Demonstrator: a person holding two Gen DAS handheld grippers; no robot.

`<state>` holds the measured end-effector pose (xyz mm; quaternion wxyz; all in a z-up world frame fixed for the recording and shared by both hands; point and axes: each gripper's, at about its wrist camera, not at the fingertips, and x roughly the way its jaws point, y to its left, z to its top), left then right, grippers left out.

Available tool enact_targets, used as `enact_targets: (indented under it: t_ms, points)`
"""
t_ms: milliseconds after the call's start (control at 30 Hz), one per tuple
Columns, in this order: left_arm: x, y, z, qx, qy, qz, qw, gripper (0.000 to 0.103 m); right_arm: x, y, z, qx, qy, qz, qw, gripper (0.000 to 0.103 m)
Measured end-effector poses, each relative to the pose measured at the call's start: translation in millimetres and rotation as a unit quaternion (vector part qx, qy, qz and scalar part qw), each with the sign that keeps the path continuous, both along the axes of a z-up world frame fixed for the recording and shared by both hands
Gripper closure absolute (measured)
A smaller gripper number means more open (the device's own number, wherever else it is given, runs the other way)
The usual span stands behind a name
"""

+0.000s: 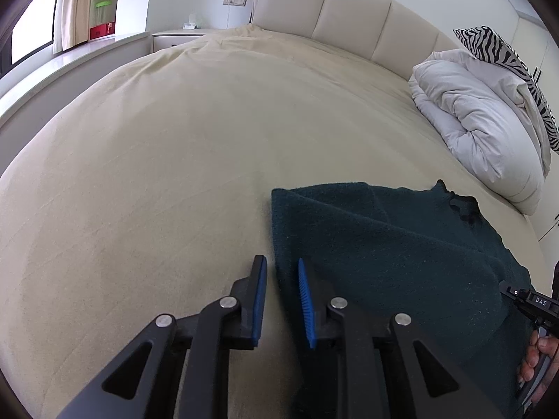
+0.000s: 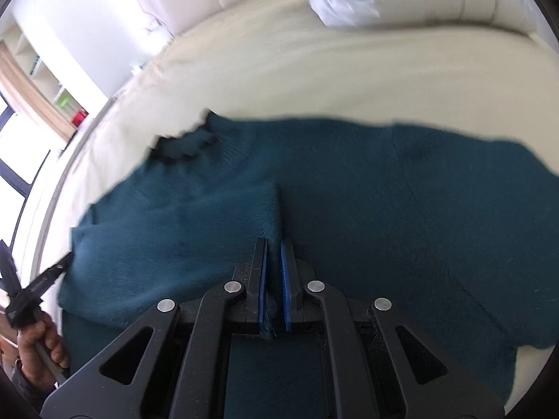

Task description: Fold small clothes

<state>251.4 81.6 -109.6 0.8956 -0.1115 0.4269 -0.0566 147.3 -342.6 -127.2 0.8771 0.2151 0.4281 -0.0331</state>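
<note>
Bed (image 1: 195, 132) under a beige sheet, filling most of the left wrist view, padded cream headboard (image 1: 349, 14) at its far end. White duvet (image 1: 478, 115) bunched at the far right corner, zebra-print pillow (image 1: 496, 45) propped behind it. Dark teal sweater (image 2: 367, 188) spread flat on the near part of the sheet, scalloped neckline (image 2: 181, 143) pointing toward the window side, one part folded over onto the body with its edge running just ahead of the right fingers.

Left hand-held gripper (image 1: 282, 300) low over the sheet at the sweater's left edge (image 1: 276, 237), tilted slightly downward, blue pads (image 1: 260, 300) spread with bare sheet and sweater edge showing in the gap, nothing held. In the right wrist view, seen at far left, gripped from below by a bare hand (image 2: 42, 345).

Right hand-held gripper (image 2: 274, 279) angled down over the middle of the sweater, fingers nearly pressed together, pinching a raised ridge of teal knit between the blue pads (image 2: 286, 289). Right wrist view blurred.
</note>
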Motion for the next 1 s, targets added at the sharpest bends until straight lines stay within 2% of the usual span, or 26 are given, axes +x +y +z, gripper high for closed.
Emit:
enact_targets:
  t_ms: [67, 167, 233, 300, 367, 433, 467, 533, 567, 633, 700, 733, 767, 833, 867, 900, 933, 1000]
  points:
    - [-2, 1, 4, 0.002, 0.0, 0.005, 1.0, 0.081, -2, 0, 4, 0.004, -0.005, -0.003, 1.0, 0.098]
    - [-17, 1, 23, 0.015, -0.026, 0.02, 0.9994, 0.081, -4, 9, 14, -0.026, 0.002, 0.0, 1.0, 0.095]
    - [-32, -6, 40, 0.023, -0.049, 0.015, 0.9984, 0.081, -14, 14, 31, -0.038, -0.014, -0.013, 0.999, 0.093]
    - [-44, -22, 48, 0.041, -0.06, -0.013, 0.9973, 0.081, -27, 21, 47, -0.033, -0.043, -0.018, 0.998, 0.092]
    - [-48, -44, 40, 0.087, -0.052, -0.047, 0.9938, 0.081, -32, 40, 54, -0.024, -0.061, 0.013, 0.998, 0.092]
    - [-41, -52, 15, 0.115, -0.013, -0.061, 0.9914, 0.08, -29, 59, 50, -0.024, -0.051, 0.048, 0.997, 0.092]
    - [-38, -48, 4, 0.107, 0.001, -0.062, 0.9923, 0.078, -25, 66, 41, -0.021, -0.037, 0.06, 0.997, 0.092]
    - [-40, -41, 1, 0.092, -0.011, -0.065, 0.9935, 0.078, -18, 67, 16, -0.005, 0.01, 0.063, 0.998, 0.082]
    - [-39, -40, 3, 0.094, -0.012, -0.068, 0.9932, 0.078, -18, 62, 5, 0.015, 0.011, 0.061, 0.998, 0.082]
    - [-40, -40, 3, 0.093, -0.012, -0.072, 0.993, 0.078, -29, 48, 3, 0.053, -0.024, 0.056, 0.997, 0.083]
    - [-40, -34, 4, 0.073, -0.013, -0.068, 0.9949, 0.078, -38, 35, 4, 0.082, -0.03, 0.038, 0.995, 0.083]
    - [-42, -31, 5, 0.064, -0.012, -0.063, 0.9959, 0.078, -46, 29, 9, 0.081, -0.029, 0.023, 0.996, 0.083]
    - [-45, -29, 9, 0.059, -0.011, -0.055, 0.9967, 0.075, -56, 23, 13, 0.075, -0.032, 0.007, 0.997, 0.082]
    - [-54, -28, 18, 0.06, -0.016, -0.035, 0.9974, 0.061, -88, 2, 24, 0.086, -0.057, -0.021, 0.994, 0.079]
    - [-59, -27, 23, 0.053, -0.021, -0.034, 0.9978, 0.057, -103, -10, 27, 0.092, -0.069, -0.037, 0.993, 0.077]
    - [-62, -28, 28, 0.045, -0.025, -0.034, 0.9981, 0.056, -120, -23, 31, 0.093, -0.078, -0.062, 0.991, 0.064]
    - [-66, -28, 33, 0.033, -0.029, -0.035, 0.9984, 0.054, -146, -44, 35, 0.093, -0.092, -0.103, 0.986, 0.042]
    - [-75, -33, 42, 0.006, -0.034, -0.039, 0.9986, 0.047, -195, -84, 38, 0.102, -0.125, -0.188, 0.969, 0.028]
